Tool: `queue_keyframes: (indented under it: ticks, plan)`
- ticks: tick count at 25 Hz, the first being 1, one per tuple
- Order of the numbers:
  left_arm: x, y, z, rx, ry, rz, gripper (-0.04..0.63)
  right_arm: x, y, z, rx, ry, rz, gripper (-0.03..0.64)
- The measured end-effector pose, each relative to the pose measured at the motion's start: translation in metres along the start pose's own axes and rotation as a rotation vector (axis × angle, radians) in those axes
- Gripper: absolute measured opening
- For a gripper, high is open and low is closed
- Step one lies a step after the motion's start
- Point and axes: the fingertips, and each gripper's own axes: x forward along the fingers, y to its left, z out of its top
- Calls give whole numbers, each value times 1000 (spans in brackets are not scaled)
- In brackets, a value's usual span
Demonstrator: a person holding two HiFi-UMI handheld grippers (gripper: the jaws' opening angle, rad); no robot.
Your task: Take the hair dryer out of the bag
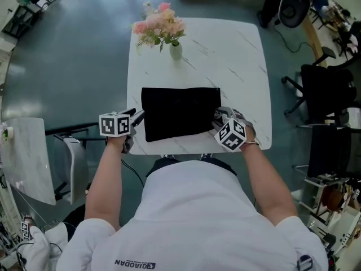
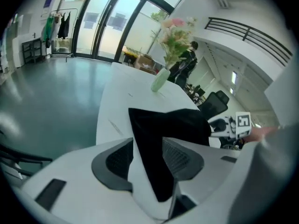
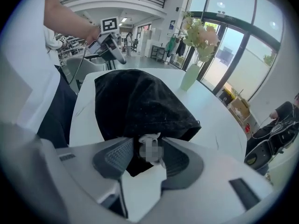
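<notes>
A black cloth bag (image 1: 180,113) lies flat on the white table (image 1: 237,55), near its front edge. The hair dryer itself is hidden; in the right gripper view the bag (image 3: 135,101) bulges over something inside. My left gripper (image 1: 137,116) is at the bag's left end, open, with the bag's corner (image 2: 154,171) lying in the gap between its jaws (image 2: 147,155), untouched by the pads. My right gripper (image 1: 217,117) is at the bag's right end, open. A small white piece (image 3: 150,148) at the bag's mouth sits between its jaws (image 3: 142,155).
A pale green vase (image 1: 176,51) with pink flowers (image 1: 159,24) stands at the table's far side. Black office chairs (image 1: 321,89) are to the right of the table, and a grey chair (image 1: 73,157) is at the left. The person's body is close against the front edge.
</notes>
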Motion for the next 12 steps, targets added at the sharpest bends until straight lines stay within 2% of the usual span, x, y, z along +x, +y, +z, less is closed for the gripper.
queue_keyframes:
  ticks: [3, 6, 9, 12]
  plan:
    - [-7, -18, -40, 37, 69, -13, 202, -3, 2, 6, -13, -29, 32, 201]
    - [-5, -35, -76, 76, 146, -20, 214, 4, 6, 5, -28, -4, 69, 209]
    - [1, -47, -98, 184, 242, -9, 225, 15, 6, 7, -36, 30, 86, 223]
    - [9, -47, -110, 287, 305, 44, 225, 23, 4, 10, -81, 56, 75, 232]
